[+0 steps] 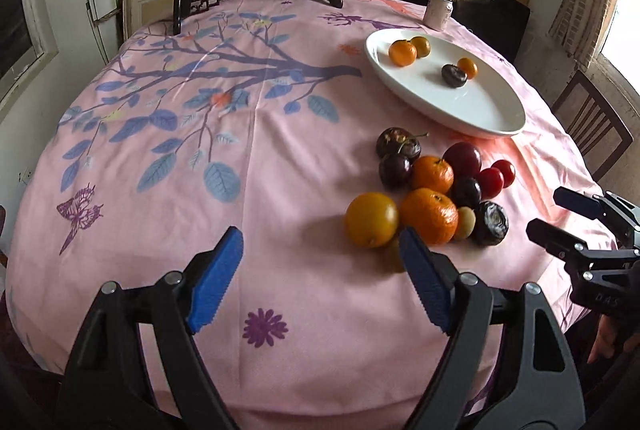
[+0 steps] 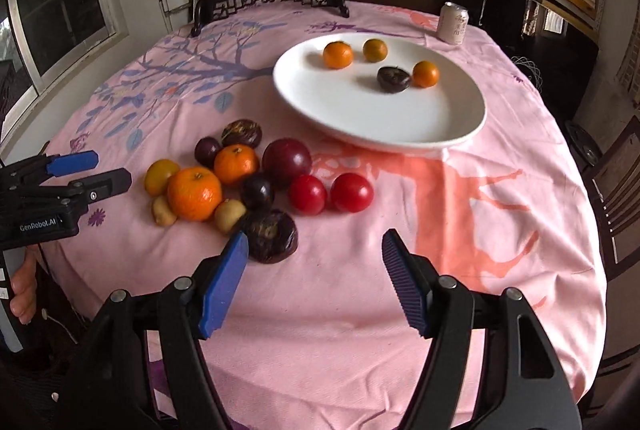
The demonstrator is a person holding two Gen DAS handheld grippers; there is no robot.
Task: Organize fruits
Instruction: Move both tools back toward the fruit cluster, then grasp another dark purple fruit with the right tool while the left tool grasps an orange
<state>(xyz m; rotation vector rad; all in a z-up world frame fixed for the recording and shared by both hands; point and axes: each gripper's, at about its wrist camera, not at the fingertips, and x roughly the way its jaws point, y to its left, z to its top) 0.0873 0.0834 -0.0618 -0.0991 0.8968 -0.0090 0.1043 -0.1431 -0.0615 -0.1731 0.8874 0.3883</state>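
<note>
Lying clustered on the pink tablecloth (image 2: 460, 230), oranges, dark plums and red fruits form a pile (image 2: 256, 185). Three oranges and one dark fruit are held in the white plate (image 2: 344, 117) beyond. The left gripper (image 1: 320, 270) and right gripper (image 2: 312, 270) are spread, empty.

"GenRobot.AI" stands on the left gripper (image 2: 108, 171); the can's (image 2: 453, 23) characters are unreadable.
</note>
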